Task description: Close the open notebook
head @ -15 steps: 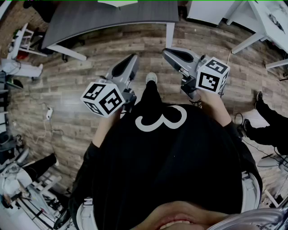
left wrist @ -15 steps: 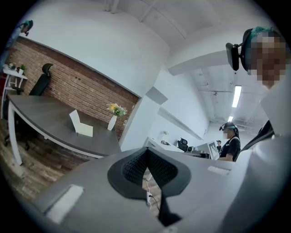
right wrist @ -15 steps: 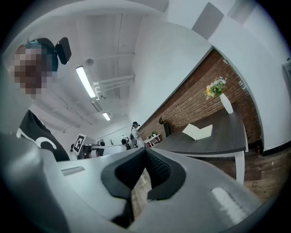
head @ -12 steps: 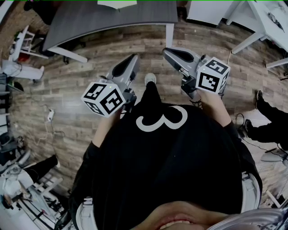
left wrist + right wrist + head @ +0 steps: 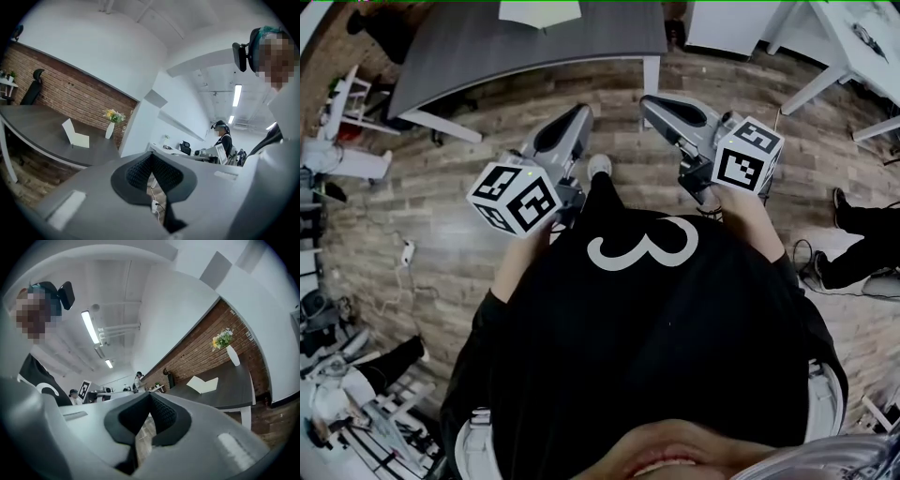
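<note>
now i'm a step nearer the tabletop [image 5: 525, 42] than half a second ago. open notebook [image 5: 540, 11] sits toward its far edge, out of reach. left hand-held gripper [image 5: 579, 116] and right hand-held gripper [image 5: 651, 102] both closed, empty.

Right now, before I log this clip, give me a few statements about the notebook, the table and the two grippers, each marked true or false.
1. The notebook is open on the dark table. True.
2. The left gripper is clamped on the notebook. False: its jaws are together on nothing, and the notebook is far off on the table.
3. The right gripper is shut and empty. True.
4. The vase of flowers stands on the floor. False: it stands on the table, near the notebook.
</note>
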`<act>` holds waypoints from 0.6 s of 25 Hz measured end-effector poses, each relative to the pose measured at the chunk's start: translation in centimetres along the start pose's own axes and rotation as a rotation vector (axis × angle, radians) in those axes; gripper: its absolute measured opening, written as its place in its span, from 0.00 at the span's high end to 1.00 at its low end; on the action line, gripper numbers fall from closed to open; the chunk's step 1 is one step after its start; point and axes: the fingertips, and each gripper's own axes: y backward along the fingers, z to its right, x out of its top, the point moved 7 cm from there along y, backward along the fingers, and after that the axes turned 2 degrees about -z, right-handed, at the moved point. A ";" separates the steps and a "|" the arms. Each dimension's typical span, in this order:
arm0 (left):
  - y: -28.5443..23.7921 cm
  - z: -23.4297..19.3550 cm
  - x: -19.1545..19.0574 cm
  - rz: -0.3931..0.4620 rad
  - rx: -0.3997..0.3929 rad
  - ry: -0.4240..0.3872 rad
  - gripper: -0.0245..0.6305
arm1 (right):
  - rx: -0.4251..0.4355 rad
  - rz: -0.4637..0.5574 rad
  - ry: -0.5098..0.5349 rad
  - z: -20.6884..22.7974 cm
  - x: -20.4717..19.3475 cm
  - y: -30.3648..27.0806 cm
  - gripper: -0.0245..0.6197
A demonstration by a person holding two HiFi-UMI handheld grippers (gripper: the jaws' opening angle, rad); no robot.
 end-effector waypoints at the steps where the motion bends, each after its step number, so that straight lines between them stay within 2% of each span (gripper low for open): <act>1: -0.2 -0.3 0.1 0.000 -0.002 0.000 0.94 | -0.003 0.001 0.002 0.3 0.2 -0.2 0.96; 8: -1.4 -5.0 0.8 0.004 -0.005 0.045 0.94 | -0.008 -0.026 -0.006 2.5 1.1 -4.3 0.96; 15: -4.9 -13.1 3.4 -0.015 -0.025 0.123 0.94 | -0.054 -0.077 -0.056 7.8 3.4 -11.0 0.96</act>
